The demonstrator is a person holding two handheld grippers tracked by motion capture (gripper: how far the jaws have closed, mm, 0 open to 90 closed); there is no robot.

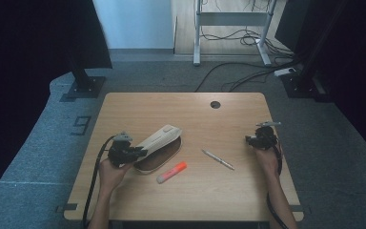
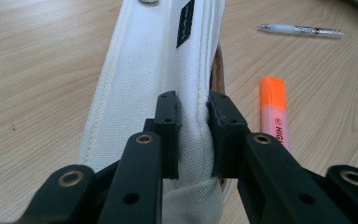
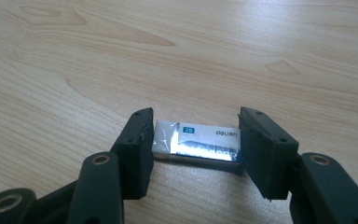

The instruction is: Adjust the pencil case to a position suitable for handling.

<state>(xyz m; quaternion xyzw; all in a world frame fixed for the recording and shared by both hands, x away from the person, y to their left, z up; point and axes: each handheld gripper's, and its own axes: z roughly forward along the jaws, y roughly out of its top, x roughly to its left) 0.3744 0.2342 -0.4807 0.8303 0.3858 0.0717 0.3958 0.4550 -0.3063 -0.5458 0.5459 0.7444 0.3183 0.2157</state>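
Observation:
A white fabric pencil case (image 1: 161, 137) lies at the table's left, its flap raised over a brown inside. My left gripper (image 1: 139, 153) is shut on the near edge of that flap. In the left gripper view both pads pinch the white canvas (image 2: 140, 70), with the left gripper (image 2: 193, 105) at its end. On the right side of the table, my right gripper (image 1: 249, 139) is low over the wood. A small white eraser (image 3: 198, 140) in a printed sleeve lies flat between the jaws of the right gripper (image 3: 196, 116), and both pads meet its short ends.
An orange highlighter (image 1: 171, 172) lies just in front of the case, and it appears in the left gripper view as the highlighter (image 2: 273, 109). A silver pen (image 1: 218, 159) lies mid-table. A round cable hole (image 1: 215, 104) is near the far edge. Stands and cables are on the floor beyond.

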